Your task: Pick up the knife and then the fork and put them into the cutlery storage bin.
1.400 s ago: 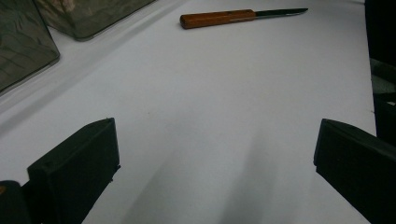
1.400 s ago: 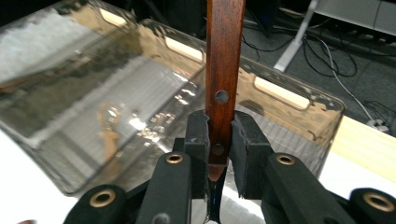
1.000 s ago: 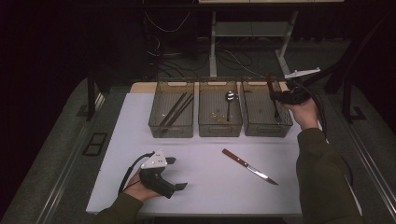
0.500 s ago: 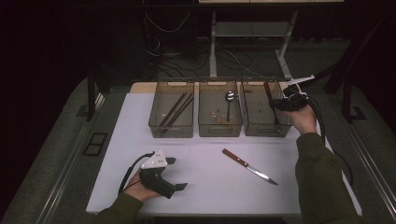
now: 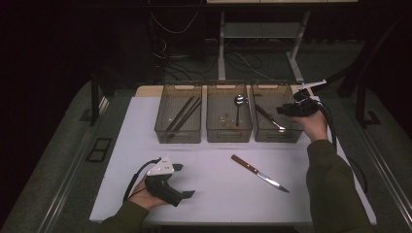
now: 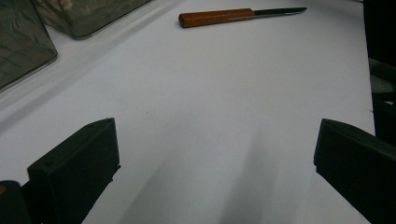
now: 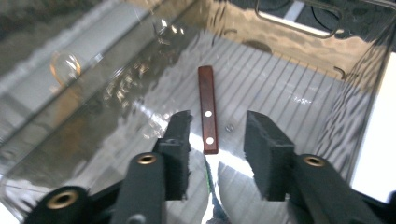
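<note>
Just opened over the right bin (image 5: 278, 130), right gripper (image 7: 217, 140) jaws apart, released knife (image 7: 207, 109) lying between and below them; left gripper (image 5: 187, 180) wide, resting on table (image 5: 214, 179).

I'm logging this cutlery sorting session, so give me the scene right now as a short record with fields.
surface: white table
bins: three clear bins in a row at the table's far side
left bin: chopsticks
middle bin: spoon
right bin: wooden-handled utensil, lying on the bin floor
loose item: knife on the table
left gripper: open, resting low on the table, nothing between its jaws
right gripper: over the right bin, jaws have just been opening, pads clear of the utensil
</note>
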{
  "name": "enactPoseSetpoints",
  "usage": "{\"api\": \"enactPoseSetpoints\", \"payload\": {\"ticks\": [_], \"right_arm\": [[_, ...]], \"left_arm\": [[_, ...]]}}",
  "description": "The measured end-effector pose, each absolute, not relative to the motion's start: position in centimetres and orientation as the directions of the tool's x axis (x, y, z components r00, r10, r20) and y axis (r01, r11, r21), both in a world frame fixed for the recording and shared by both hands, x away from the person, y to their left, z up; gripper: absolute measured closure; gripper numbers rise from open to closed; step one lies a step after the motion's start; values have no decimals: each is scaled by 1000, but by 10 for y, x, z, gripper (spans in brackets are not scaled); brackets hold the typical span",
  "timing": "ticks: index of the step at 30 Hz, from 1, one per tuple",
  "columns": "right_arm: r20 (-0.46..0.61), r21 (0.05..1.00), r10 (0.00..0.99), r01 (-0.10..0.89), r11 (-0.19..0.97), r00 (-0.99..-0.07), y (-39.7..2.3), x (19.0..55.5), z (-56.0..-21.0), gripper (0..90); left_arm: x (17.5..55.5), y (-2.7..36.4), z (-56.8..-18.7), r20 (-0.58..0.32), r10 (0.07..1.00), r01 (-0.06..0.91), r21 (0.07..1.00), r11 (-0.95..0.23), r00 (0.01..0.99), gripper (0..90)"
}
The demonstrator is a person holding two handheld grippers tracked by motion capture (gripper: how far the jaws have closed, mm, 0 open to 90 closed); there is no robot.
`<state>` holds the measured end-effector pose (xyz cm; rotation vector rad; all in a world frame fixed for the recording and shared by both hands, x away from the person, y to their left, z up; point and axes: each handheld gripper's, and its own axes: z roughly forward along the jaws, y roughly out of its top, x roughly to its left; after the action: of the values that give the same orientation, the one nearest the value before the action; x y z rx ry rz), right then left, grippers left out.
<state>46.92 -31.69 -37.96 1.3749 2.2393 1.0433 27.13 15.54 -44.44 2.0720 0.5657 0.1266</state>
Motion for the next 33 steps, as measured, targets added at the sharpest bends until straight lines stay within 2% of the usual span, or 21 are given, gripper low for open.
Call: {"api": "enactPoseSetpoints", "payload": {"ticks": [11,22,33], "right_arm": [[164,748,823,612,255,-543,-317,443,-357,418],[91,751,783,559,351,-615,-299,392,-340,375],[81,727,758,559,399,-647,-279,356,-352,339]], "left_arm": [[271,155,-444,-131,442,342,830,-441,887,0],[270,155,-444,-129,447,343,829,-441,885,0],[270,155,-444,-128,448,343,830,-441,885,0]]}}
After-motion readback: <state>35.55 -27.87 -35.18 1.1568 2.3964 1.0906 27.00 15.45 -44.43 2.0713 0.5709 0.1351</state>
